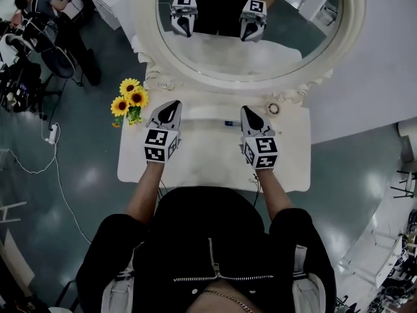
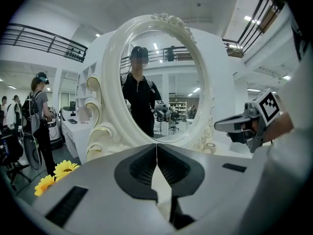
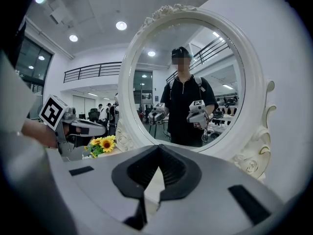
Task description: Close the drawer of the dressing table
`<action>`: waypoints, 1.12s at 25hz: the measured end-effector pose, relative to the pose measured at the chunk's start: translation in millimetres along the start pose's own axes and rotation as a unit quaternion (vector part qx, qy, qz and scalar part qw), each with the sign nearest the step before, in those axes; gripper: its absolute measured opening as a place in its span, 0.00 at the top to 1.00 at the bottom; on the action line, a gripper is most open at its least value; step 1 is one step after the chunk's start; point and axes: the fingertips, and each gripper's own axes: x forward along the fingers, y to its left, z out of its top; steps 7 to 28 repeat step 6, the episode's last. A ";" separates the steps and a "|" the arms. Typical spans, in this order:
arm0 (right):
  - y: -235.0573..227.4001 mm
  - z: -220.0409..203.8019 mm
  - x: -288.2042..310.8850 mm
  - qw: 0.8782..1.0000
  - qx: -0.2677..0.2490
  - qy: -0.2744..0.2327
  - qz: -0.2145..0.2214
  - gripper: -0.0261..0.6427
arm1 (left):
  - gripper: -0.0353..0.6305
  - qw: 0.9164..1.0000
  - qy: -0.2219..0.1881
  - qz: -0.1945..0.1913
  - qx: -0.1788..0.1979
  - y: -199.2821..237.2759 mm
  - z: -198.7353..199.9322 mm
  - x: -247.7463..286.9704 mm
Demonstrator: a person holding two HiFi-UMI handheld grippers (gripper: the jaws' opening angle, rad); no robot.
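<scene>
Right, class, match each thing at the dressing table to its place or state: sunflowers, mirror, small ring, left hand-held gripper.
Things:
1 sunflowers
2 mirror
3 small ring
4 left hand-held gripper

Places or states:
A shut and empty, over the table
B at the table's left edge in the head view
C beside the mirror's base, on the right in the head view
D upright at the back of the table

Pairs: 1-B, 2-D, 3-C, 4-A

No readable text, label or number shows anywhere
</scene>
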 end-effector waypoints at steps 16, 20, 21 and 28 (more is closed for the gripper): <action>-4.7 -5.4 -3.1 1.000 0.003 0.000 -0.004 0.96 | 0.91 1.000 -0.001 0.001 0.002 -1.0 -1.1 0.2; -4.7 -5.4 -3.1 1.000 0.003 0.000 -0.004 0.96 | 0.91 1.000 -0.001 0.001 0.002 -1.0 -1.1 0.2; -4.7 -5.4 -3.1 1.000 0.003 0.000 -0.004 0.96 | 0.91 1.000 -0.001 0.001 0.002 -1.0 -1.1 0.2; -4.7 -5.4 -3.1 1.000 0.003 0.000 -0.004 0.96 | 0.91 1.000 -0.001 0.001 0.002 -1.0 -1.1 0.2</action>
